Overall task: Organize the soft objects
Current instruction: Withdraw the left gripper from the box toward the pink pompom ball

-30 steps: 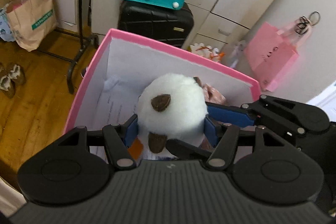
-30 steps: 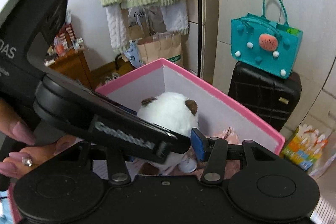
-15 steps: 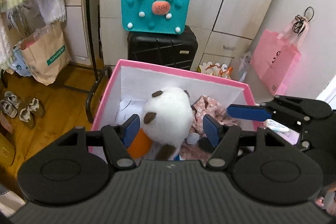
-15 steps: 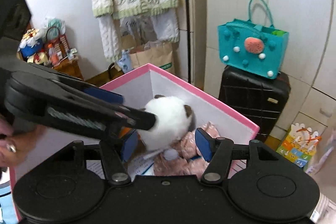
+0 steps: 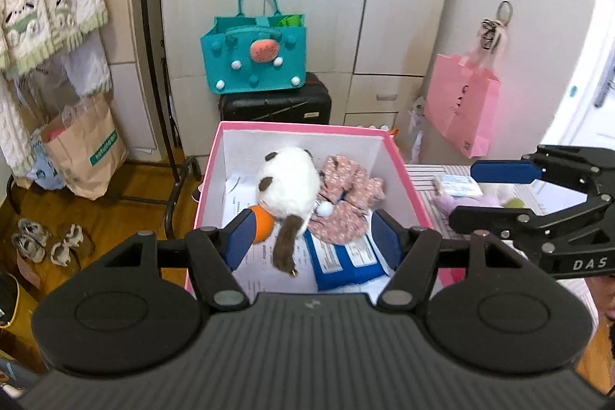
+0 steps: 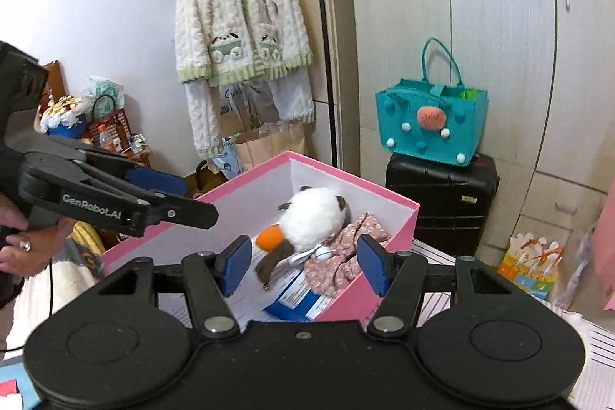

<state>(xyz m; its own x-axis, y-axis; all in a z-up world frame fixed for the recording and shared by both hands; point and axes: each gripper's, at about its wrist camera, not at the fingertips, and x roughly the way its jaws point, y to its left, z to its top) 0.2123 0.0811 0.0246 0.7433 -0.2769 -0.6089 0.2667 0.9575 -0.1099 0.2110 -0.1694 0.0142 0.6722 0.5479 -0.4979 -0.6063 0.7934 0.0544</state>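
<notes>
Pink cardboard box (image 5: 407, 175) holds the white plush toy (image 5: 290, 181), which lies beside a floral cloth (image 5: 348, 196) and blue packets (image 5: 346, 256). Left tool (image 5: 313, 241) and right tool (image 6: 303, 264) both stand open above the box, gripping nothing. "GenRobot.AI" reads along the left tool's arm in the right view; "DAS" shows on the right tool's body. Print on the brown paper bag (image 5: 82, 148) is too blurred to read.

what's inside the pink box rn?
Pink box: white plush with orange ball, floral cloth, blue packets, papers. Anything beneath them is hidden.
</notes>
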